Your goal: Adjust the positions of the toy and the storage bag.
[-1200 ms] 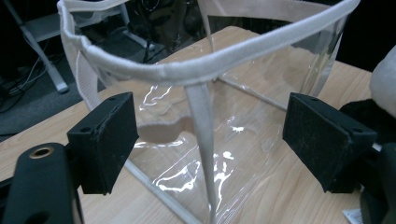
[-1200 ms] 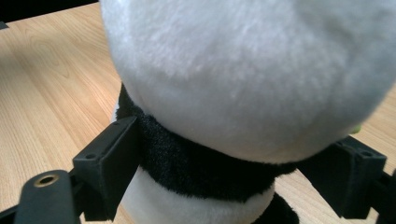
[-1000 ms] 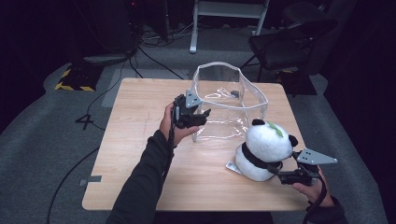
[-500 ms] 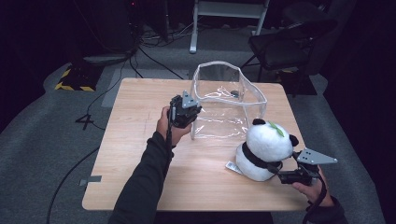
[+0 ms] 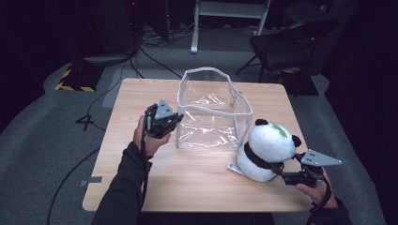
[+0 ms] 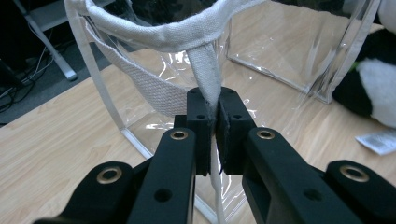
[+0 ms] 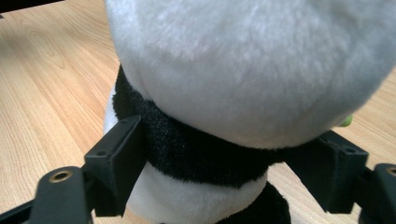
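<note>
A light wooden table (image 5: 141, 187) bears a clear plastic bag (image 5: 211, 117) with white fabric trim, standing open straight ahead of the left jaws. A plush panda (image 5: 267, 150) sits upright on the wood between the right jaws, a white tag (image 5: 233, 168) lying flat on the tabletop at its base.

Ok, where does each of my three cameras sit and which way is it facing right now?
High view: above the person's side, looking forward and down on the table; both forearms enter from the bottom, the left hand-held gripper at the bag, the right hand-held gripper at the panda.
Left gripper view: rides the left hand-held gripper, looking along its jaws, shut on the bag's strap.
Right gripper view: looks along open jaws either side of the panda's neck.
Shared: bag and panda appear in the high and left gripper views.
</note>
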Available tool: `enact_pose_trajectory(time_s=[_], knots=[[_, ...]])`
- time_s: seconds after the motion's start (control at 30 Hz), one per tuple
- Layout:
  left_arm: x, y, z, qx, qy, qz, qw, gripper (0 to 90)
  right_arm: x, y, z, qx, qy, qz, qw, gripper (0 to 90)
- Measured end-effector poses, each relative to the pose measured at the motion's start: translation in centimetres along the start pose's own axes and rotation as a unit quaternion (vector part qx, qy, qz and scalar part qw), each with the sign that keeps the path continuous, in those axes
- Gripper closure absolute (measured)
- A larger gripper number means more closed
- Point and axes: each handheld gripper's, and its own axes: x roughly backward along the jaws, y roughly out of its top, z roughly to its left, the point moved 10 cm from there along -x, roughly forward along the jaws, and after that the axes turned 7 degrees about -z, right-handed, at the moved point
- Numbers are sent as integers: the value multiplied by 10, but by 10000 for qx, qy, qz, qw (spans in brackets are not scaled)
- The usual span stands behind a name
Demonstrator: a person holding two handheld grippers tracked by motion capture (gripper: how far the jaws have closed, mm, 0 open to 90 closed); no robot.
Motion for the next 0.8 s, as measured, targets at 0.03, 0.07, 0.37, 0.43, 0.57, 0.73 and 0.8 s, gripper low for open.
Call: enact_pose_trajectory(time_s=[0.03,0.07,0.37,0.43,0.57,0.73,0.8], knots=[[5,-2,-1,3,-11,-13,10000,849,0,0,0,-2,-1,1,10000,237],[5,-2,-1,3,-11,-13,10000,849,0,0,0,-6,4,6,10000,239],[28,-9,-12,-113,-97,-100,9998,774,4,12,0,-297,104,-282,9991,203],[32,-6,-9,-30,64,-196,9998,672,5,19,0,-323,90,-368,9988,198],[31,-7,-7,169,215,-171,9995,488,3,27,1,-298,62,-436,9986,153],[28,-14,-4,265,253,-72,9993,339,-6,25,6,-316,197,-327,9988,96],[27,-15,-4,329,260,-72,9991,332,-8,24,7,-277,207,-244,9991,82]])
